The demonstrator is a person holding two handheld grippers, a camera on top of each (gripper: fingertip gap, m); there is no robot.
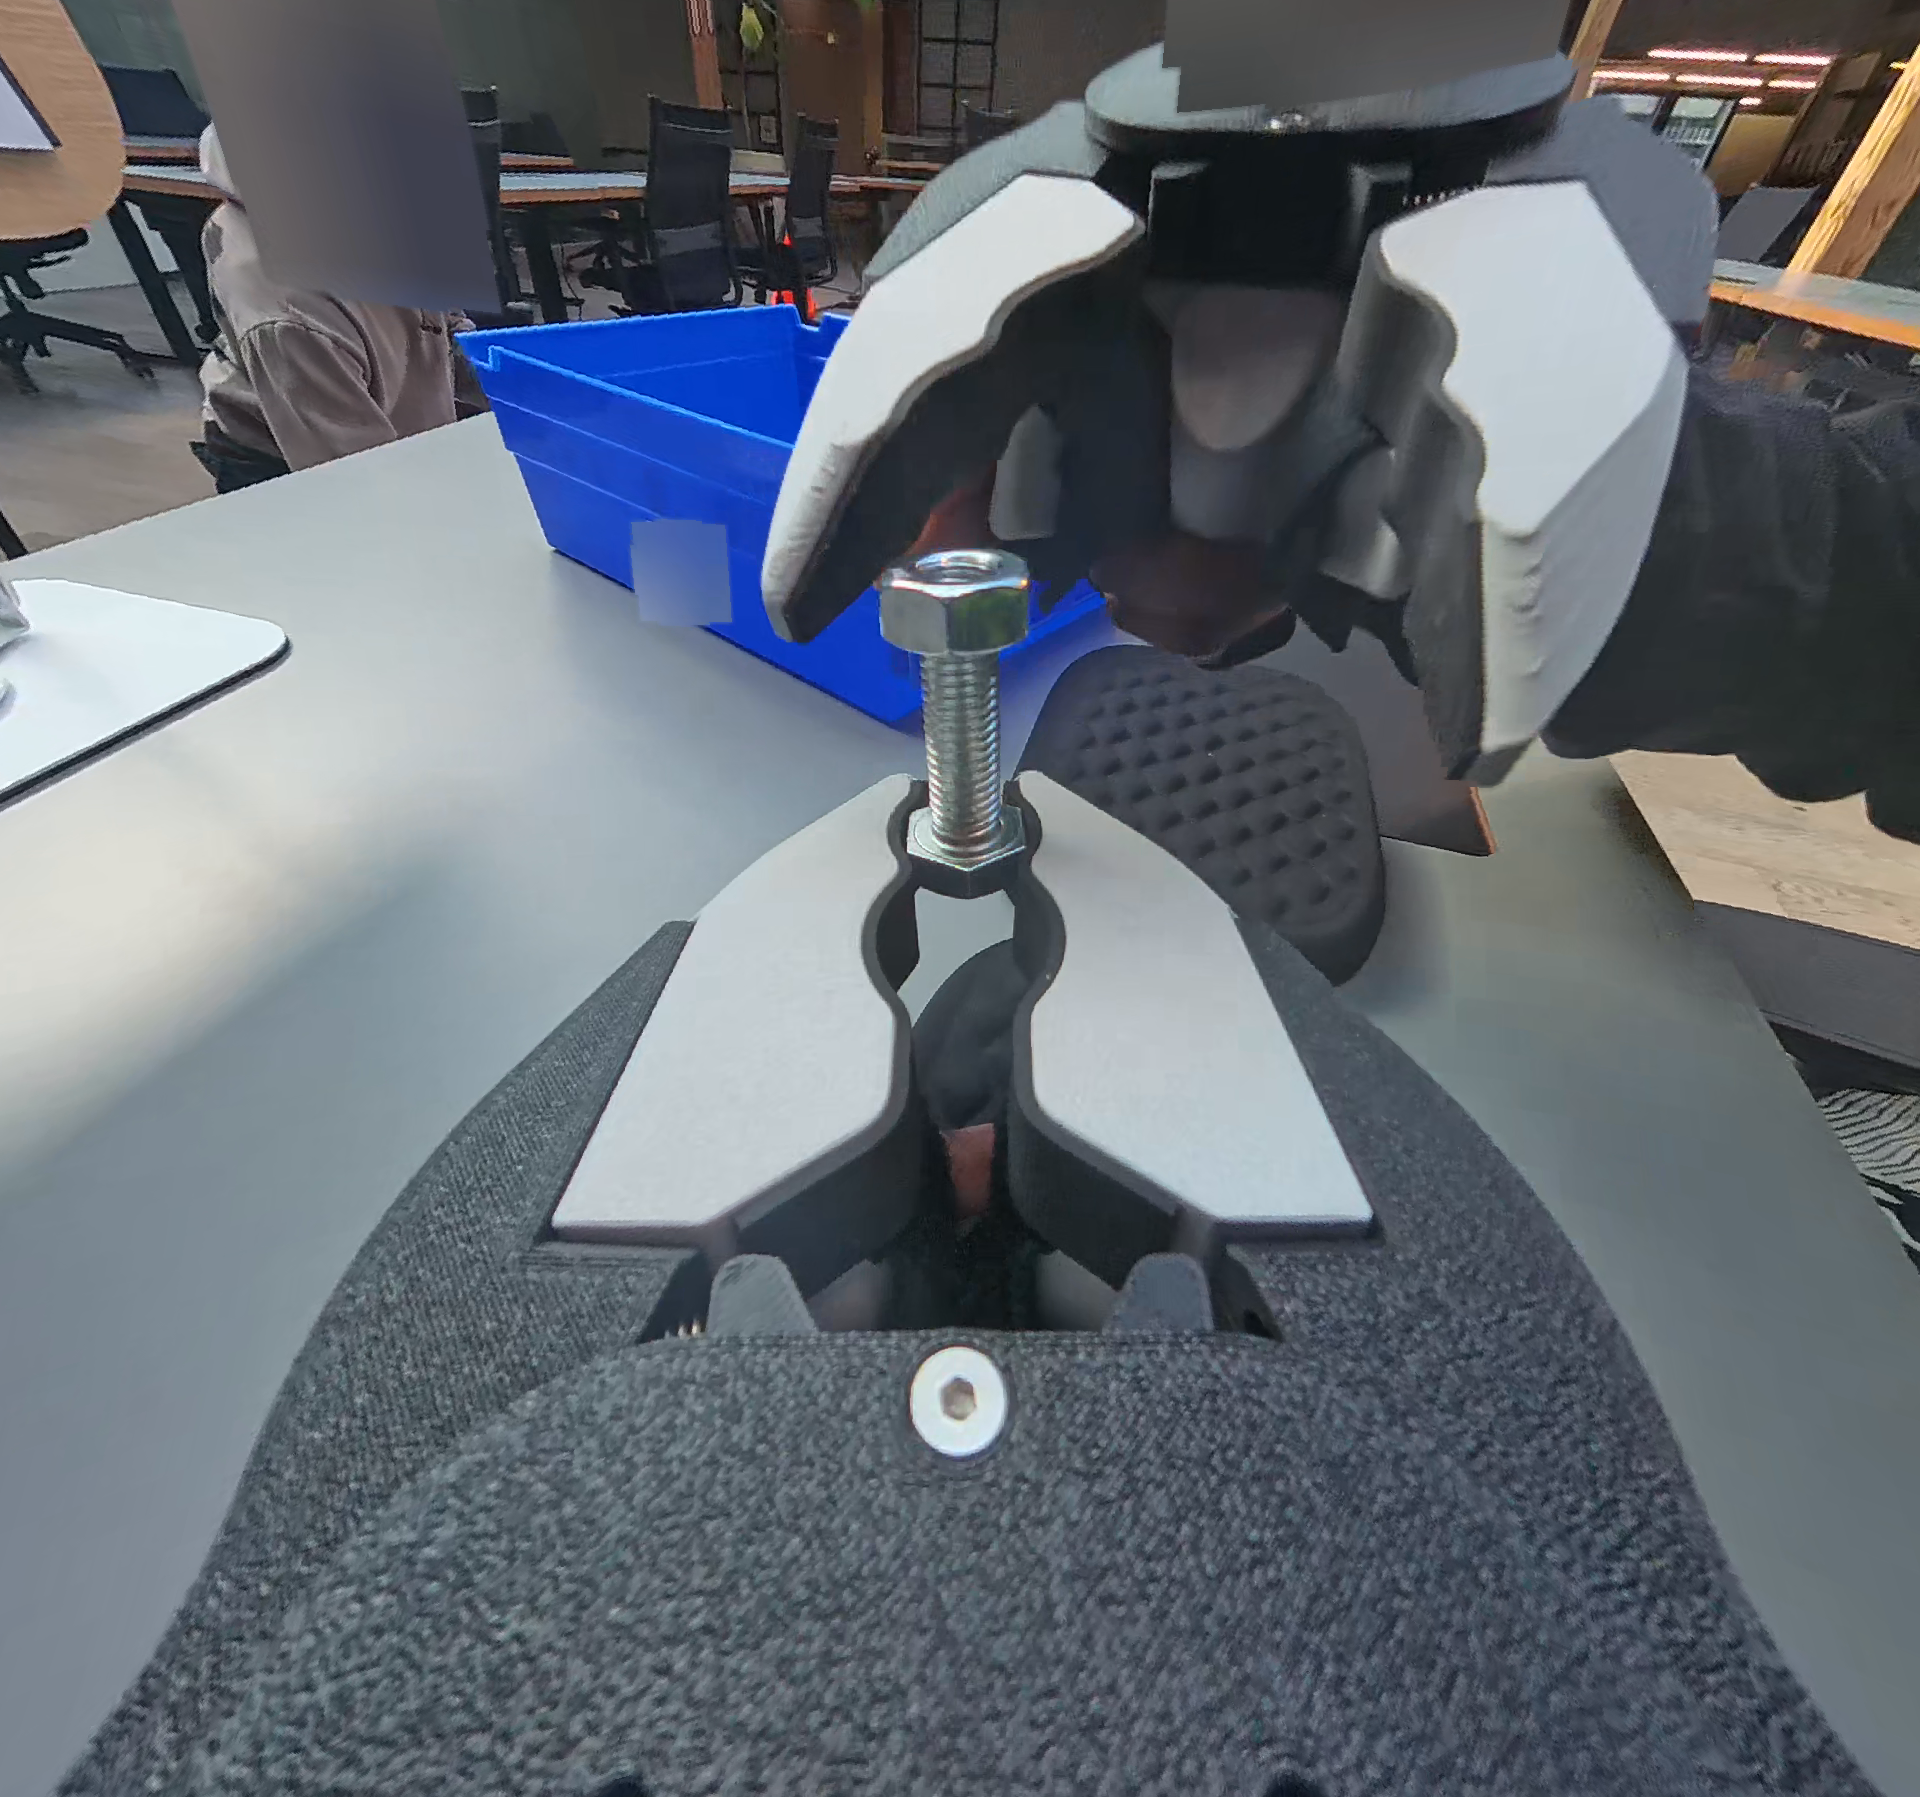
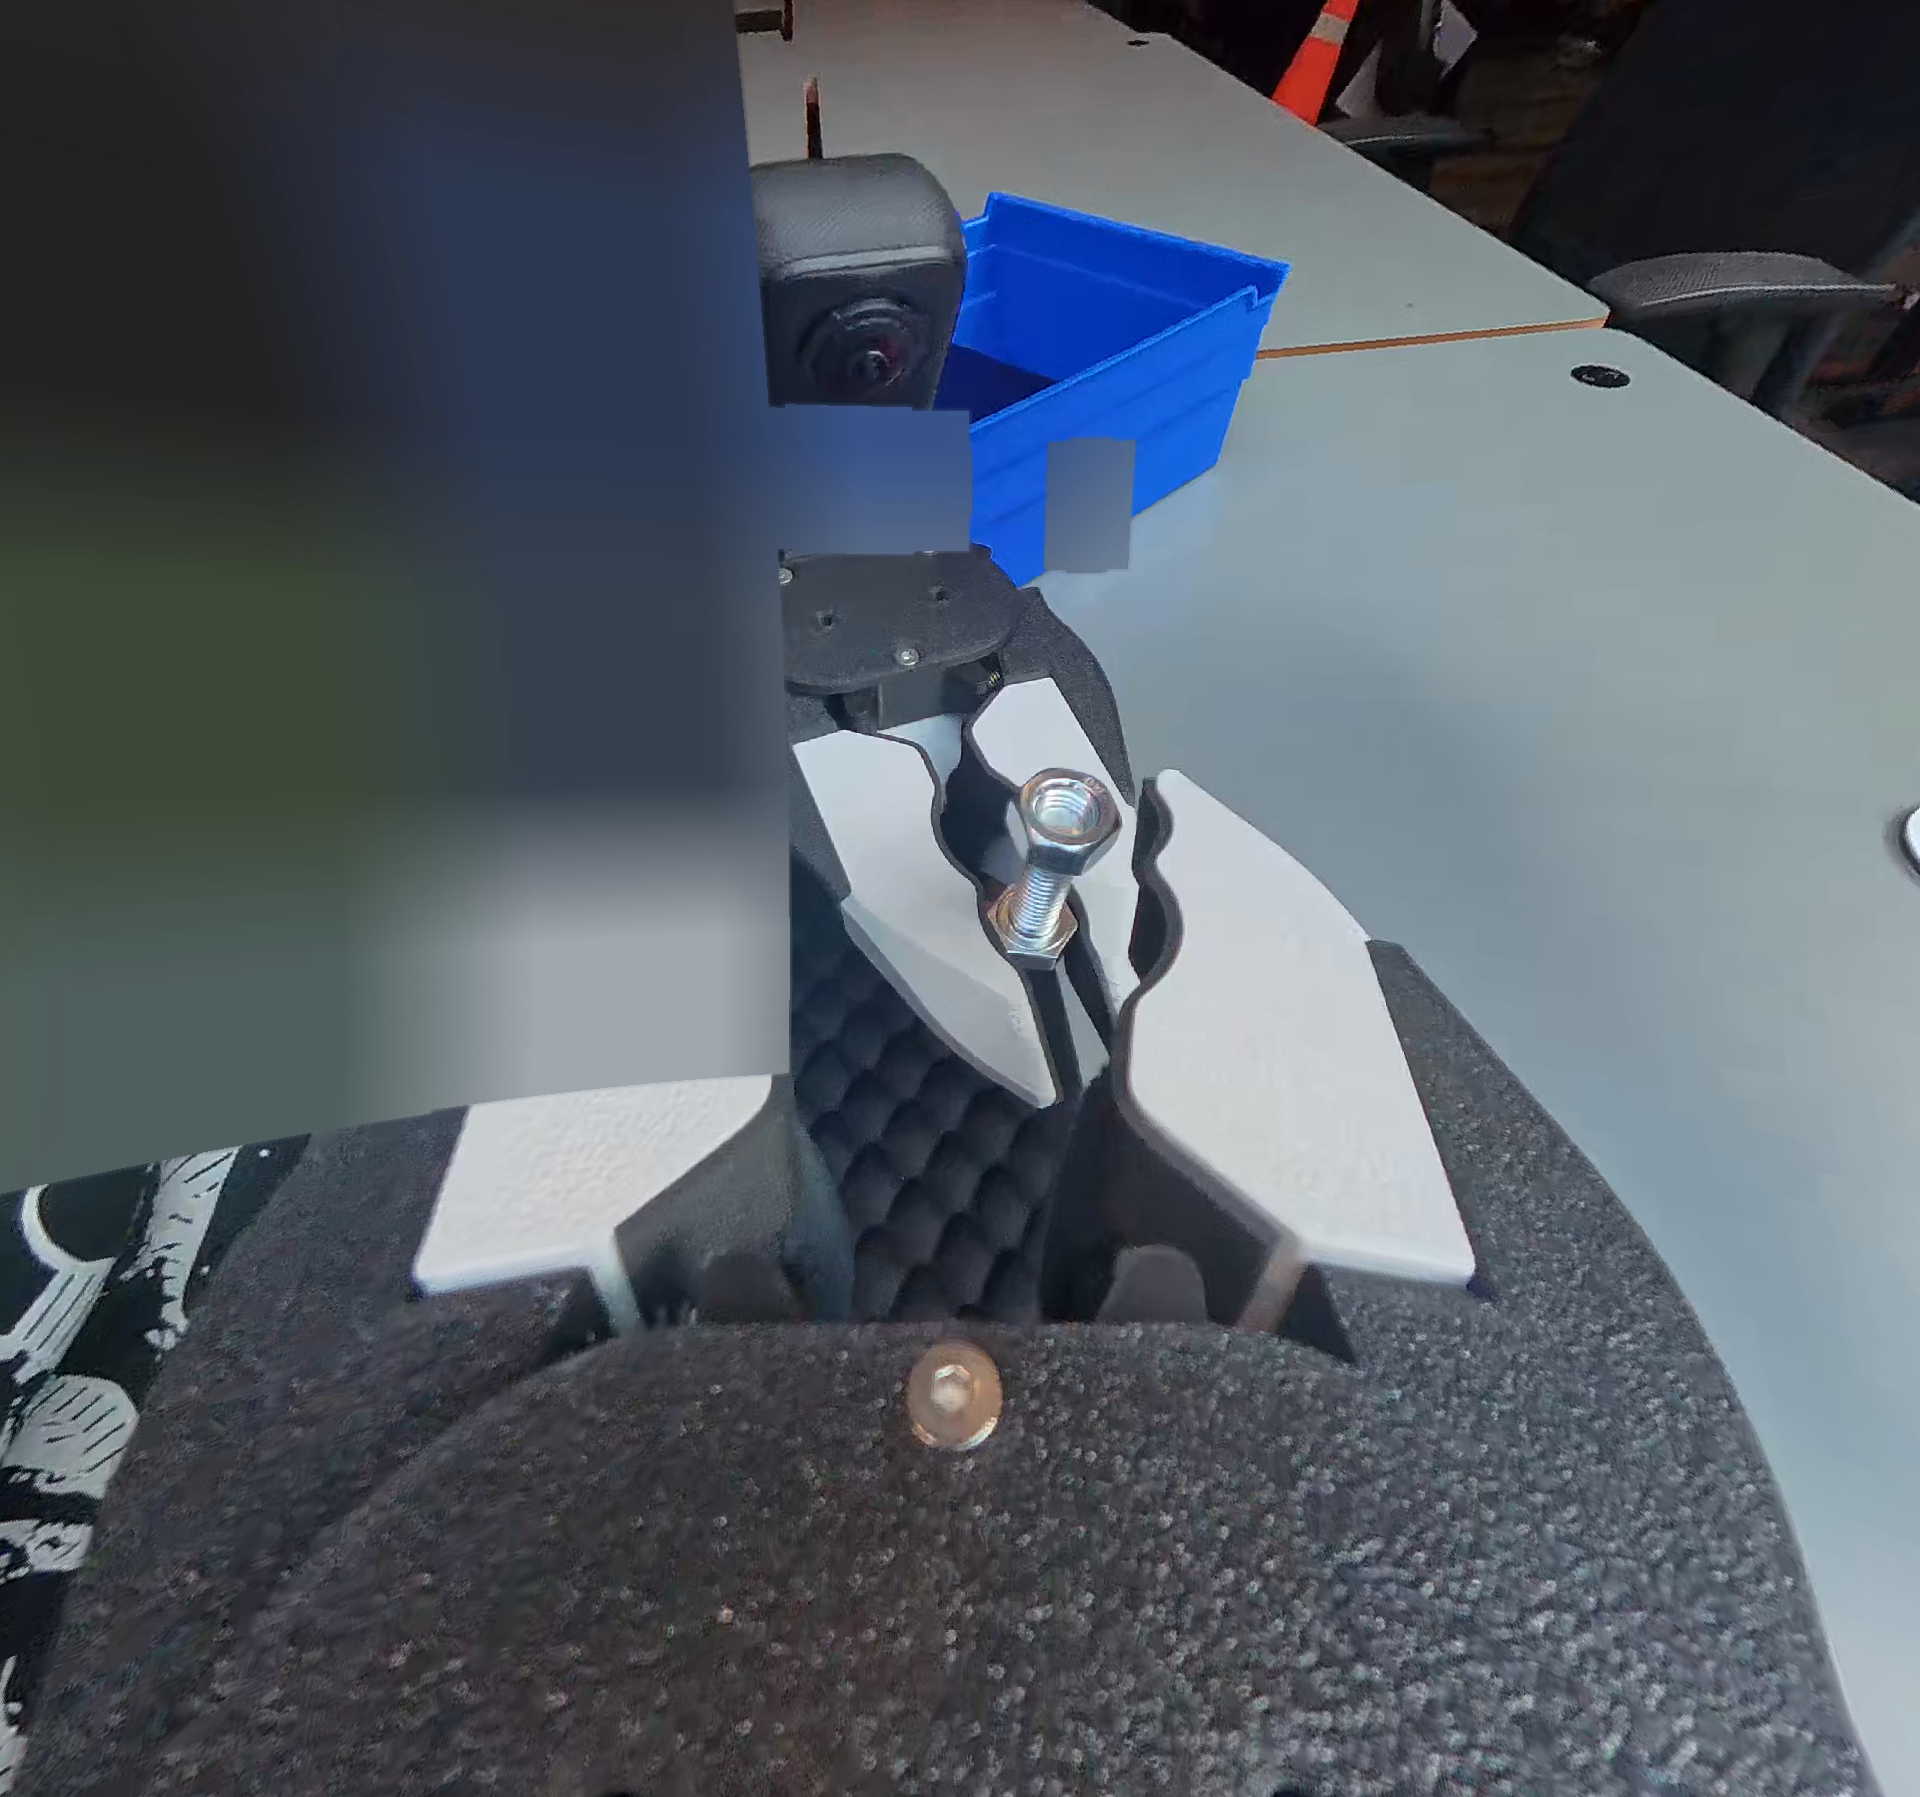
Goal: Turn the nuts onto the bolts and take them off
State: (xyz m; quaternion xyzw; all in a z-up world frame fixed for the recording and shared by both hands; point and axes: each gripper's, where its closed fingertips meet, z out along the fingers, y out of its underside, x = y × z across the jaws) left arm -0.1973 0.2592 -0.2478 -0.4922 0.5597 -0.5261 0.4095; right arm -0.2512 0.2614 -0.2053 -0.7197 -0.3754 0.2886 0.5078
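Holding looks solid on your left side. Left wrist view: your left gripper is clamped on the head end of the bolt, shank standing upright out of the fingertip notch. One nut sits at the very top of the thread; a second hex piece at the jaws is either the bolt head or another nut, can't tell which. Your right gripper hangs above and to the right, fingers spread, one fingertip just beside the top nut, not clearly touching. Blue bin sits behind on the grey table, well apart from the work.

Right wrist view: your right gripper is released, and the visible finger stands to the right of the nut. The other finger is mostly behind the masked patch, so its position relative to the nut is unclear. The bolt tilts away from this camera, held in the left gripper. Bin is beyond it.

Risks, as I judge them:
- The nut looks barely engaged. Close off-centre and you knock it off the end; it drops to the table.
- Grab it tilted and turn, and you cross-thread.
- Side load from your right hand could rock the bolt in the left notch.
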